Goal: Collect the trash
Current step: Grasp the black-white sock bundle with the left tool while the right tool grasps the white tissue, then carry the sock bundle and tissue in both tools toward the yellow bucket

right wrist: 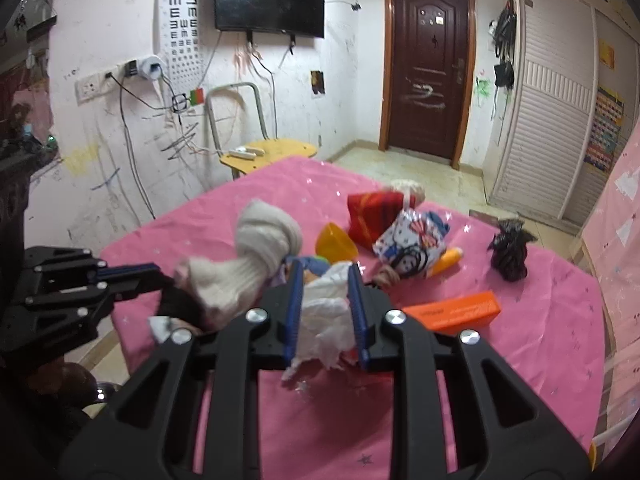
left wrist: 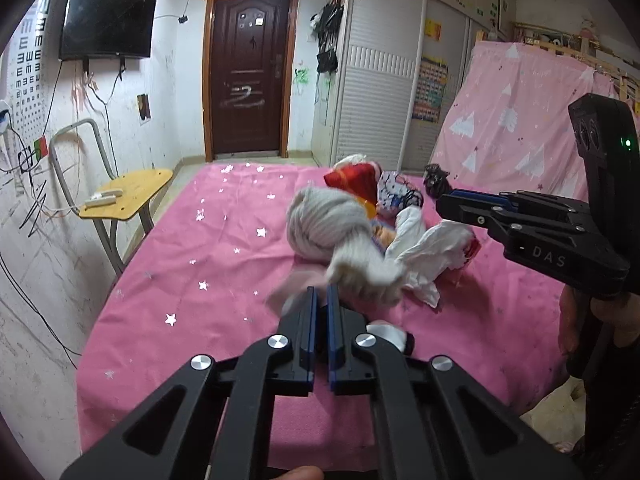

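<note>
Nearest in the right wrist view, the right gripper (right wrist: 325, 280) has its jaws pinching a crumpled white tissue (right wrist: 326, 316), which bulges out between the blue pads and hangs ragged below them, over the pink sheet (right wrist: 520, 360) of the bed. In the left wrist view the left gripper (left wrist: 321, 294) has its jaws pressed together; a blurred end of the knotted white sock (left wrist: 332, 232) sits right at their tips, and from the right wrist view the jaws appear clamped on that end, with the sock's knot standing up beyond it. Just under the left gripper's right side lies a small white piece with a dark end (left wrist: 390, 334), too hidden to name. To the right of the tissue an orange box (right wrist: 456, 310) lies flat on the sheet. Farther on, the rest of the litter sits in a loose heap: a yellow cup (right wrist: 334, 242) on its side, a red wrapper (right wrist: 372, 216), and a patterned white bag (right wrist: 408, 246) touching it. A crumpled black bag (right wrist: 510, 250) stands apart at the far right. Past the bed's far left corner is a yellow chair (right wrist: 268, 154), and behind it the brown door (right wrist: 426, 68).
</note>
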A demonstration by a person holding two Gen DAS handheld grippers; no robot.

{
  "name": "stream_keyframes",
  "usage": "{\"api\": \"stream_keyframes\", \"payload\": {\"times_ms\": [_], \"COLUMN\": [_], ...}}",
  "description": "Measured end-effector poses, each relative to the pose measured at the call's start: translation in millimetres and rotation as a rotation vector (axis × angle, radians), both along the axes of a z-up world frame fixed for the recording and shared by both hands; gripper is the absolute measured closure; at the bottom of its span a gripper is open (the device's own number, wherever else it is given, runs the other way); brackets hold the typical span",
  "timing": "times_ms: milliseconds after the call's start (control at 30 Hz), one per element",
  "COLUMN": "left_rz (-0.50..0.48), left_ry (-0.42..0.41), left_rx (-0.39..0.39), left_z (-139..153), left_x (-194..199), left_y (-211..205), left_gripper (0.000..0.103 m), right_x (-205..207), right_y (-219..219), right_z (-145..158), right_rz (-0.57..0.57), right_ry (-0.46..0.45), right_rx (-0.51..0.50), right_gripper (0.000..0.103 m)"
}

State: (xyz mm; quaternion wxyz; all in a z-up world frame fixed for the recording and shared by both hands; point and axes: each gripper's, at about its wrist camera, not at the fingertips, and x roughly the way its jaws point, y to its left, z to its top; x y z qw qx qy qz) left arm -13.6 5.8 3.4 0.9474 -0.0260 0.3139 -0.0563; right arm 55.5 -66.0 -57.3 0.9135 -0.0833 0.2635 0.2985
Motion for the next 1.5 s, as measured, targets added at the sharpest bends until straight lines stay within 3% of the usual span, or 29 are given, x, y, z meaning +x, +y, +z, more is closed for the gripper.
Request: {"api": "stream_keyframes", "payload": {"times_ms": [67, 233, 300, 333, 367, 400, 467, 500, 533, 567, 600, 700, 733, 767, 867, 933, 1133, 1500], "left_rz": [0.004, 0.012, 0.026, 0.034, 0.036, 0.04, 0.044, 0.043, 0.043, 0.037, 0.031, 0.004, -0.007, -0.019, -0.034, -0.031, 0.007, 0.09], "left_ry": [0.01, 0.068, 0.069, 0.071, 0.078, 0.083, 0.093, 0.098, 0.104, 0.112, 0.122, 0.159, 0.168, 0.174, 0.151, 0.144, 0.116, 0.047], "left_rx": [0.007, -0.013, -0.011, -0.005, -0.003, 0.0, 0.003, -0.005, -0.009, -0.011, -0.017, -0.041, -0.044, -0.044, -0.034, -0.03, -0.046, -0.002], "left_z": [-2, -7, -6, -6, -7, -8, -9, -10, -11, -12, -14, -21, -24, -27, -28, -27, -17, 14], "left_x": [3, 11, 12, 13, 14, 15, 19, 21, 24, 28, 31, 38, 39, 40, 36, 36, 23, -6], "left_y": [0, 6, 10, 12, 14, 14, 15, 15, 15, 14, 14, 12, 10, 7, 1, 0, 11, 28], "left_gripper": [0.103, 0.103, 0.101, 0.098, 0.089, 0.081, 0.029, 0.024, 0.024, 0.024, 0.024, 0.025, 0.028, 0.04, 0.065, 0.07, 0.072, 0.072], "right_x": [0, 5, 6, 7, 7, 7, 9, 11, 13, 15, 17, 22, 22, 21, 18, 17, 13, 6], "right_y": [1, 0, -1, -1, 0, 2, 9, 13, 17, 21, 25, 33, 35, 36, 37, 35, 16, -26], "right_z": [0, -4, -6, -6, -6, -6, -8, -9, -13, -15, -18, -24, -25, -26, -26, -24, -2, 36], "right_rz": [0.013, 0.009, 0.001, 0.001, 0.004, 0.008, 0.022, 0.03, 0.04, 0.049, 0.056, 0.064, 0.072, 0.078, 0.086, 0.088, 0.078, 0.038], "right_ry": [0.008, 0.034, 0.035, 0.034, 0.033, 0.031, 0.031, 0.034, 0.037, 0.042, 0.05, 0.056, 0.053, 0.052, 0.033, 0.033, 0.014, -0.057], "right_rx": [-0.003, 0.002, -0.001, -0.001, -0.003, -0.009, -0.04, -0.054, -0.073, -0.09, -0.106, -0.149, -0.159, -0.164, -0.176, -0.155, -0.045, 0.072], "right_gripper": [0.092, 0.091, 0.075, 0.052, 0.038, 0.037, 0.037, 0.038, 0.041, 0.053, 0.056, 0.08, 0.091, 0.096, 0.099, 0.099, 0.099, 0.099]}}
